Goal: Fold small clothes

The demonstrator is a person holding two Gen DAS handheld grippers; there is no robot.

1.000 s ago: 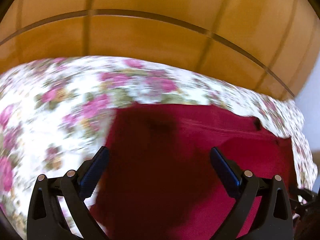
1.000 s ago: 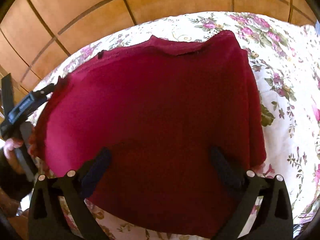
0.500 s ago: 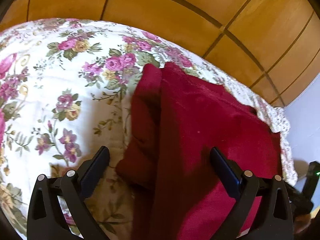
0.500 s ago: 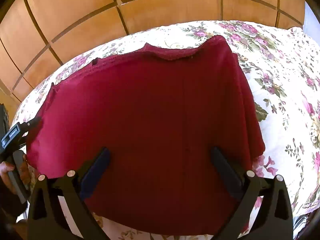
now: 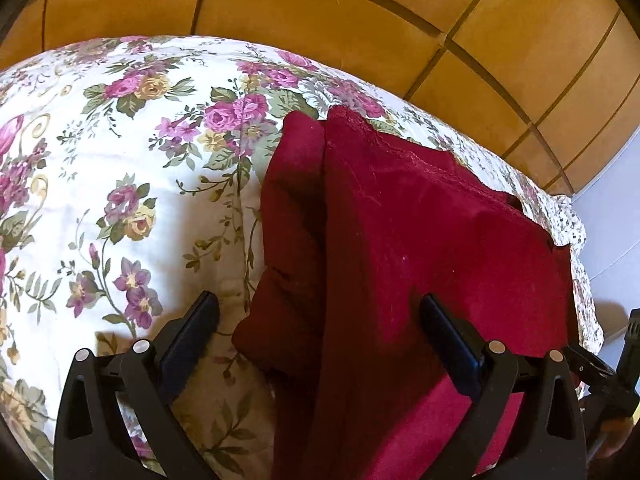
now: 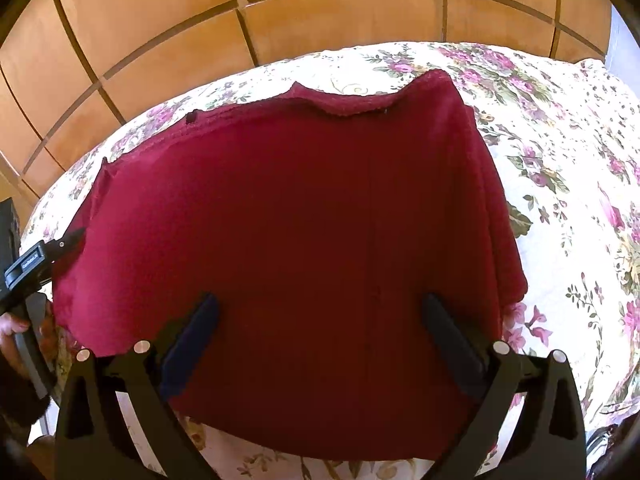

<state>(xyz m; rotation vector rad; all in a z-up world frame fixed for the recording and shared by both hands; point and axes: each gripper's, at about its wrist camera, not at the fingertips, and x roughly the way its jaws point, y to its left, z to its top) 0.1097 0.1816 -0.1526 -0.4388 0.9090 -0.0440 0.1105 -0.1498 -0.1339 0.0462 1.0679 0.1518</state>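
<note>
A dark red knit garment (image 6: 296, 248) lies spread on a floral bedspread (image 6: 560, 168), neckline at the far side. In the left wrist view the same garment (image 5: 420, 248) shows a folded-under sleeve along its left edge. My left gripper (image 5: 320, 328) is open and empty, hovering over that left edge. My right gripper (image 6: 320, 328) is open and empty, above the garment's near hem. The other gripper (image 6: 36, 264) shows at the left edge of the right wrist view, beside the garment's left side.
A wooden panelled headboard (image 6: 280, 12) rises behind the bed and also fills the top of the left wrist view (image 5: 340, 12). The bedspread (image 5: 120, 200) stretches to the left of the garment. A pale wall (image 5: 612, 240) lies past the bed's right edge.
The left gripper has swung from over the middle of the garment to its left edge. The right gripper has drawn back slightly. The garment lies still and both jaws stay open.
</note>
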